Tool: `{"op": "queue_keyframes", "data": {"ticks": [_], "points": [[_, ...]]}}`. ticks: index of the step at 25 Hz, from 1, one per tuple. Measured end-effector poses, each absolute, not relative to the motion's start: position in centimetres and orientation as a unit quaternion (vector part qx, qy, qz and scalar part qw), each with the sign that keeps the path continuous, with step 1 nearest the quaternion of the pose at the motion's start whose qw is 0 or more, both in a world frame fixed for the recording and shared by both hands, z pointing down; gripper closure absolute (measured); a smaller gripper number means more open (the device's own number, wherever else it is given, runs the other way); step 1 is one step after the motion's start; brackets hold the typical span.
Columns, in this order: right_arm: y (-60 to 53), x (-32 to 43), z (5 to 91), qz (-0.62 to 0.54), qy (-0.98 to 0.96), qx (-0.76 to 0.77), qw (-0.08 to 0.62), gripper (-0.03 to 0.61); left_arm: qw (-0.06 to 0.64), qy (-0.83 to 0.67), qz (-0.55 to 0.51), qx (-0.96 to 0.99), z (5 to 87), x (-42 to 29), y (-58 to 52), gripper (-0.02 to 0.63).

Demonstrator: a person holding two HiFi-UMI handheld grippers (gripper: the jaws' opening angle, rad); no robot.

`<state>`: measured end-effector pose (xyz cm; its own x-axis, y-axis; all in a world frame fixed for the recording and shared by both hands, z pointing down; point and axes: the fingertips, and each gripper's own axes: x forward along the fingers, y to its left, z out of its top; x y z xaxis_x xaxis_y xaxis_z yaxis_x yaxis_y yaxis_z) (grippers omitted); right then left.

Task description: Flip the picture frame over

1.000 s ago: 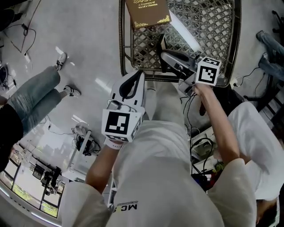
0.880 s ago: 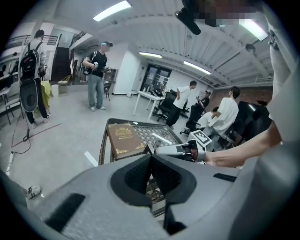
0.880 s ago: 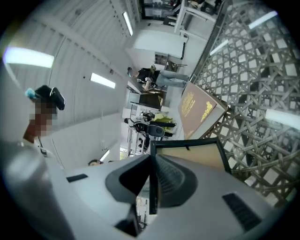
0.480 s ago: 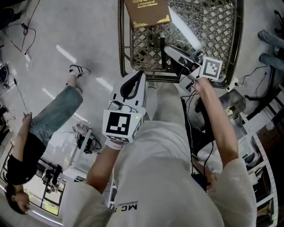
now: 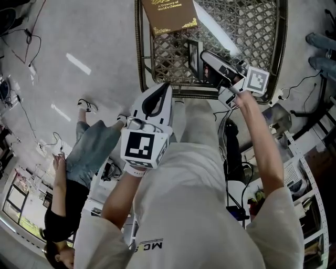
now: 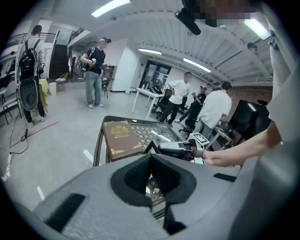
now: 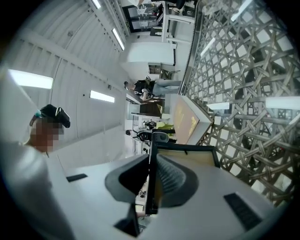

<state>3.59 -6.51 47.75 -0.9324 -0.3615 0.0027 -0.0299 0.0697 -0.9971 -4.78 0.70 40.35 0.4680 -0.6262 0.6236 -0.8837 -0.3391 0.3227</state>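
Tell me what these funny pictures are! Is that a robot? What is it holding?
It isn't a robot. A person holds a pinching tool, called a gripper, in each hand. The head view comes from a camera on the person's head, looking down past their arms. The two gripper views come from small cameras riding on each gripper, looking along its two jaws. In front stands a woven lattice table with a brown book lying on it. The right gripper pinches the black picture frame by its edge, stood up on its side. Its jaws have just loosened a touch, yet they press on the frame. The left gripper waits at the table's near edge, jaws together, holding nothing.
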Motion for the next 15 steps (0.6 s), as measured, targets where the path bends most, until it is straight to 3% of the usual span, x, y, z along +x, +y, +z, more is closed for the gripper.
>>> {"op": "queue_keyframes", "data": {"ticks": [7, 15], "points": [[-7.1, 6.6, 48.4, -0.651, 0.734, -0.162, 0.105, 0.502, 0.322, -0.464, 0.204, 0.800, 40.3, -3.6, -0.2, 0.592], [-7.4, 10.9, 51.7, -0.608, 0.756, -0.242, 0.024, 0.508, 0.320, -0.456, 0.208, 0.804, 40.6, -2.7, -0.6, 0.592]]}}
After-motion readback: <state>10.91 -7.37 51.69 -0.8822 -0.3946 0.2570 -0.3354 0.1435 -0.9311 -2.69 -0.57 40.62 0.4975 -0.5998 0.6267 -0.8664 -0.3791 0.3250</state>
